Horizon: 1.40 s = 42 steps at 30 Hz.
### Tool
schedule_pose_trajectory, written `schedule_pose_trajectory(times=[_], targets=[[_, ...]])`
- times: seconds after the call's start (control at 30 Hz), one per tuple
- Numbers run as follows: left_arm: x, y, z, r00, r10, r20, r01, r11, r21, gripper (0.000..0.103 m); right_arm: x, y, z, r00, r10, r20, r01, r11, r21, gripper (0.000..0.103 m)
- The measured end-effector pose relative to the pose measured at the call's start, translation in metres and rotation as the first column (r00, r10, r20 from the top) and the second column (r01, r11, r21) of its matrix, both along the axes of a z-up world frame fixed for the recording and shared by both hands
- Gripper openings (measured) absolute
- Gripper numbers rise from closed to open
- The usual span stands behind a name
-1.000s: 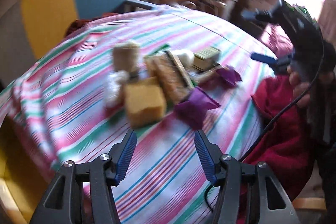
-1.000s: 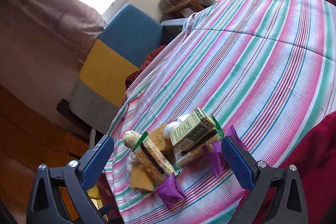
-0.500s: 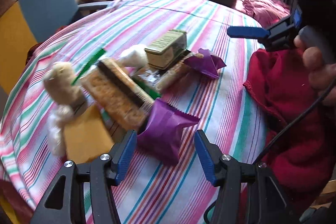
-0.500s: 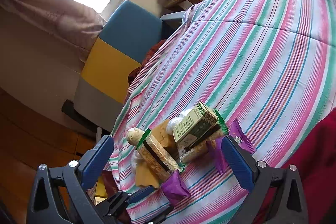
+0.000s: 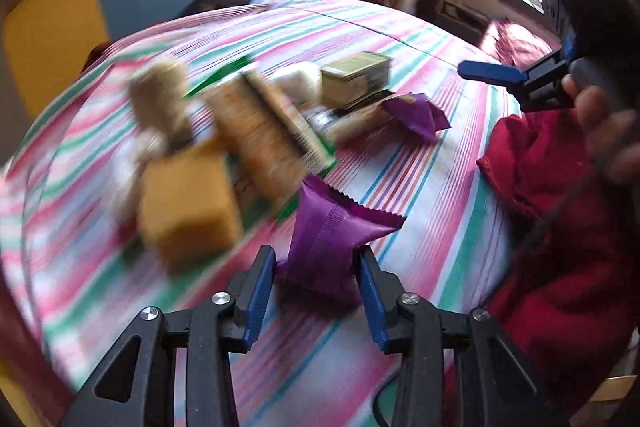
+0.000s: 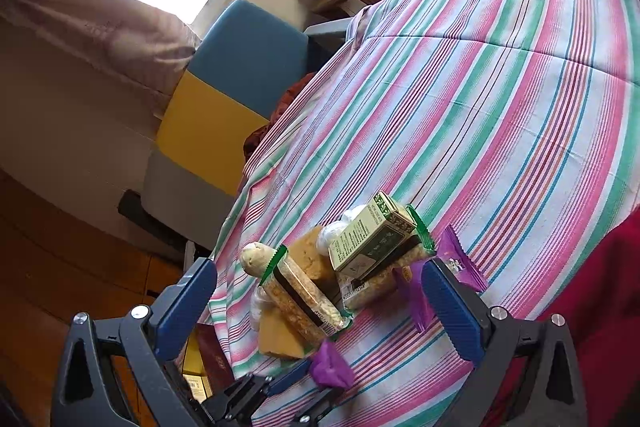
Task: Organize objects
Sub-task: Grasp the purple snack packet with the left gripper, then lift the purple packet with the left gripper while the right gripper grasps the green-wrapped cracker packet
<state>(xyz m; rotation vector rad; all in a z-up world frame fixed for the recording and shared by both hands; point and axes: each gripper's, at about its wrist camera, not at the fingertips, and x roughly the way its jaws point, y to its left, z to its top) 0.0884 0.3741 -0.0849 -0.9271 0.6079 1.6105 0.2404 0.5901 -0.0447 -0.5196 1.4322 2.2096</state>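
Striped tablecloth (image 5: 448,187) | left gripper (image 5: 316,275) narrowed, now pinching purple packet (image 5: 328,227) | right gripper (image 6: 320,307) spread

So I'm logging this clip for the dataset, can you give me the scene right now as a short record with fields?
surface: striped tablecloth
left hand-held gripper: closing around purple packet, contact unclear
right hand-held gripper: open, holding nothing, above the pile
pile: green box, cracker pack, yellow sponge
second purple packet: beside the pile
red cloth: at table edge

Striped tablecloth (image 6: 500,99) carries snack pile (image 6: 340,279), red cloth (image 5: 560,211).
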Motion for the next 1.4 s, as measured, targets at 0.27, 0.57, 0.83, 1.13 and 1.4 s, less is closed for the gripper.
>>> schedule_pose_trajectory(times=[0.27,0.57,0.83,1.13,1.4], targets=[[-0.002,-0.064,-0.01,0.995,0.098,0.026,-0.098,0.995,-0.003,0.026,-0.012,-0.004,0.002,0.995,0.033,0.089,-0.036,0.999,0.035,0.103],[-0.009,-0.081,0.006,0.983,0.111,0.146,-0.12,0.991,0.054,0.031,-0.016,-0.005,0.001,0.986,0.025,0.165,-0.034,0.998,0.053,0.103],[-0.019,-0.086,0.01,0.976,0.173,0.135,-0.181,0.982,0.052,0.046,-0.016,-0.003,0.0,0.985,0.021,0.171,-0.029,0.999,0.044,0.103],[-0.008,-0.046,0.013,0.994,0.074,0.078,-0.078,0.996,0.053,0.062,-0.014,-0.003,0.0,0.99,0.023,0.14,-0.027,0.999,0.029,0.103],[-0.038,-0.011,-0.014,0.983,0.114,0.147,-0.113,0.993,-0.017,0.045,-0.016,-0.006,0.002,0.991,0.037,0.128,-0.042,0.998,0.036,0.103]])
